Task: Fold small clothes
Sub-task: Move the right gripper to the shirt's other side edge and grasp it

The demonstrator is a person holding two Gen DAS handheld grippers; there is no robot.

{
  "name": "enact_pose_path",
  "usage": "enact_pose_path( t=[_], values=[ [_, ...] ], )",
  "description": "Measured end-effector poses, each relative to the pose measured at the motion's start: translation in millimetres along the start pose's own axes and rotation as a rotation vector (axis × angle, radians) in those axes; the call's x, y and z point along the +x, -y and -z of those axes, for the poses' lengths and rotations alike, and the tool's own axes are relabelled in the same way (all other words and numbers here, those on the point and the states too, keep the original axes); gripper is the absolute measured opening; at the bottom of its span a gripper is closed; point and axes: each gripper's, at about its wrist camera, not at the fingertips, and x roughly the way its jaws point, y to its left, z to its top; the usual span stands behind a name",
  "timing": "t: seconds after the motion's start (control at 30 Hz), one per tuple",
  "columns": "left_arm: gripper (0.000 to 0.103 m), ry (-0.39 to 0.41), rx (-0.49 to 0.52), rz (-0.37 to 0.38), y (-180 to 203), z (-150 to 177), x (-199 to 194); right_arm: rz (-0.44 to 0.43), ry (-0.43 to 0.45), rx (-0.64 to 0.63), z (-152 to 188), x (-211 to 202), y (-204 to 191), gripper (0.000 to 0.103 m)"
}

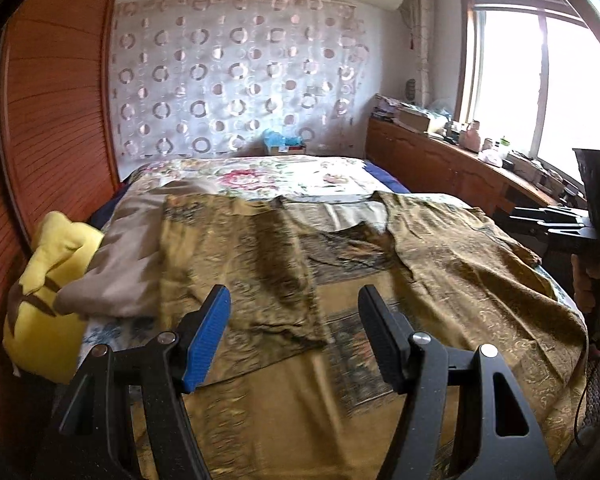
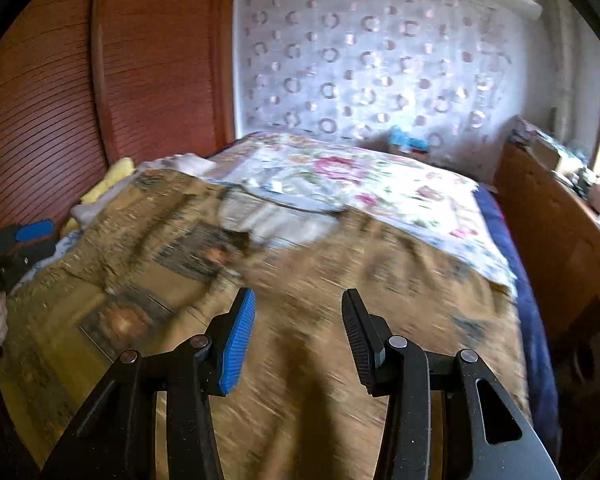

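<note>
I held both tools above the bed (image 1: 260, 176), neither touching cloth. My left hand-held gripper (image 1: 294, 336) had its jaws spread apart with nothing between them, and my right hand-held gripper (image 2: 298, 340) was likewise parted and empty; its view was smeared, so fine detail on that side escaped me.

The garment (image 1: 460, 264), a gold-brown patterned piece, lay spread across the near half of the bed, directly under both tools. Its left side panel (image 1: 252, 264) was already turned inward over the middle, while the right side lay flat out to the bed's right edge, so I judged the fold begun on one side only. The neckline (image 1: 340, 216) pointed toward the far floral bedspread (image 1: 300, 180).

I kept the jaws wide because the next pinch would need a loose edge to slip between them, probably along the unfolded right side. At the left edge of the bed a grey-beige cloth (image 1: 116, 264) rested against a yellow plush toy (image 1: 52, 280), clear of the working area.
</note>
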Motion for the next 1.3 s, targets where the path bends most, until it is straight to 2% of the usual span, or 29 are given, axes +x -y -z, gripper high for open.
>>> enact_pose_path(
  t=[0.4,0.5,0.77,0.87,1.1,1.17,1.27,1.3],
  values=[
    [0.067,0.003,0.061,0.068,53,-8,20,0.197,-0.089,0.187,69,-35,84,0.047],
    [0.067,-0.015,0.08,0.096,69,-3,26,0.217,-0.123,0.23,75,-34,93,0.047],
    [0.067,-0.06,0.107,0.147,92,3,28,0.202,-0.175,0.322,91,-44,106,0.047],
    [0.067,-0.059,0.11,0.154,96,2,26,0.183,-0.184,0.35,82,-51,118,0.047],
    [0.067,-0.059,0.115,0.159,99,3,23,0.15,-0.237,0.379,71,-36,129,0.047],
    [0.067,-0.061,0.114,0.158,99,3,23,0.13,-0.237,0.367,68,-35,130,0.038],
    [0.067,-0.064,0.11,0.156,98,4,23,0.174,-0.239,0.307,64,-31,130,0.025],
    [0.067,-0.065,0.109,0.155,97,4,23,0.199,-0.241,0.281,62,-29,128,0.014]
  ],
)
